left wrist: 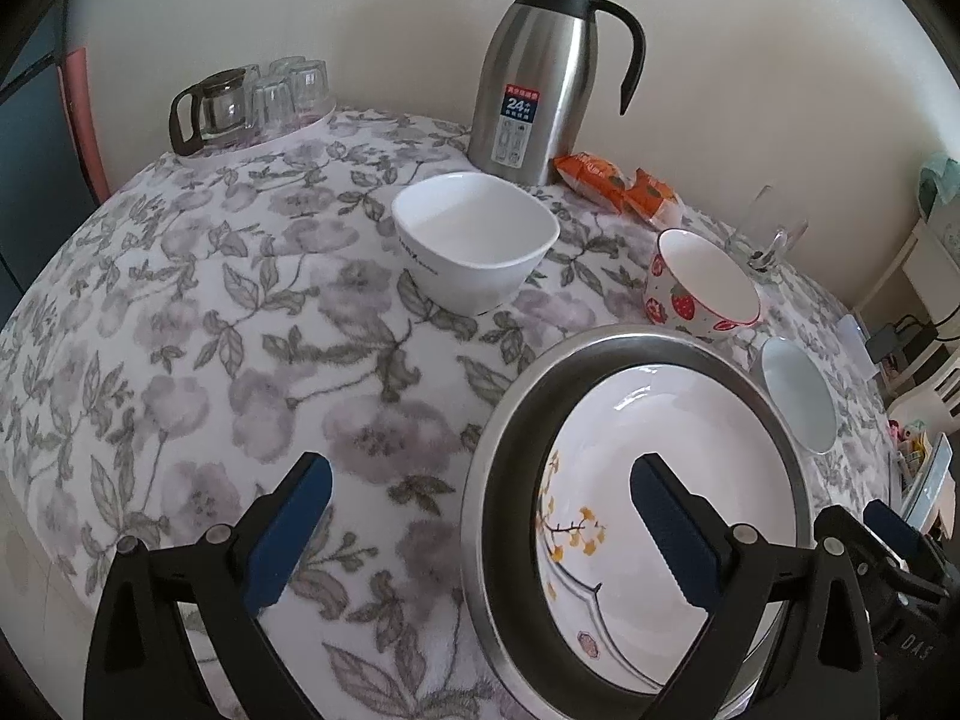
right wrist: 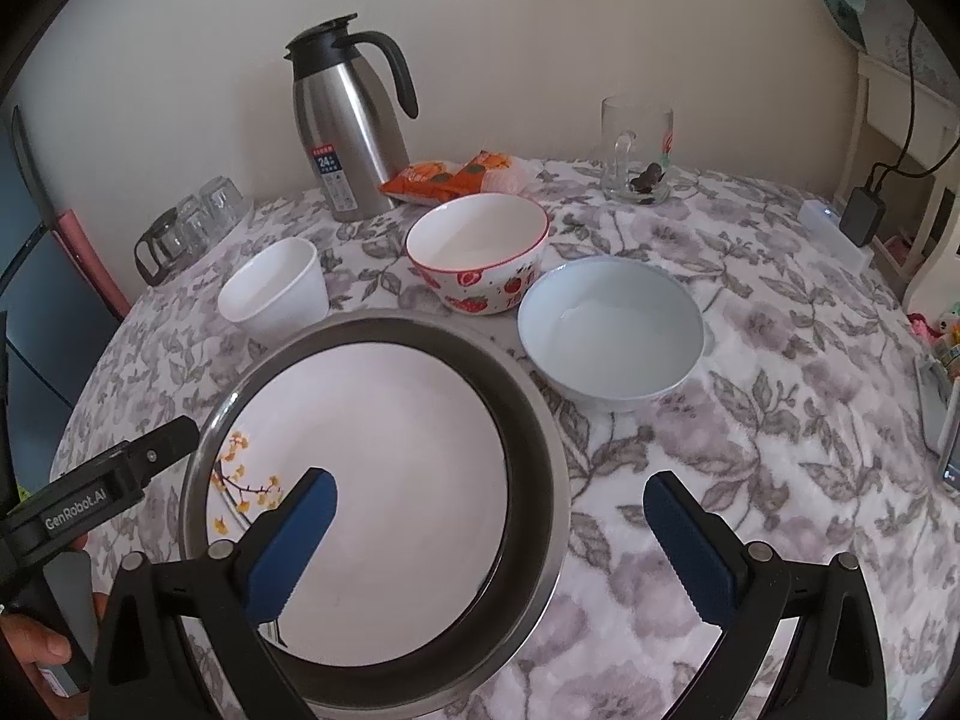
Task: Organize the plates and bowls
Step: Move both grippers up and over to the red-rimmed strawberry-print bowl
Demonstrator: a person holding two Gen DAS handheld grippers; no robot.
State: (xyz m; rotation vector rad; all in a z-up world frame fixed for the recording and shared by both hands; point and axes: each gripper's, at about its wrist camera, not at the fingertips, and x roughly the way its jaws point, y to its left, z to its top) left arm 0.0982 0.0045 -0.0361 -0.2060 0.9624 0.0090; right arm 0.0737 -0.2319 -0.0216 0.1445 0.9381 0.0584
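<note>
Now both grippers, left gripper and right gripper, jaws wide, straddling metal pan rim; plate inside.

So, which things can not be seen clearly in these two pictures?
- Flower plate, left wrist view: its near part is hidden by the left gripper finger.
- Metal dish under the plate, both views: its near rim is cut off by the picture edge.
- Thermos label, both views: print too small to read.
- Dark thing in the glass mug, right wrist view: too small to identify.
</note>
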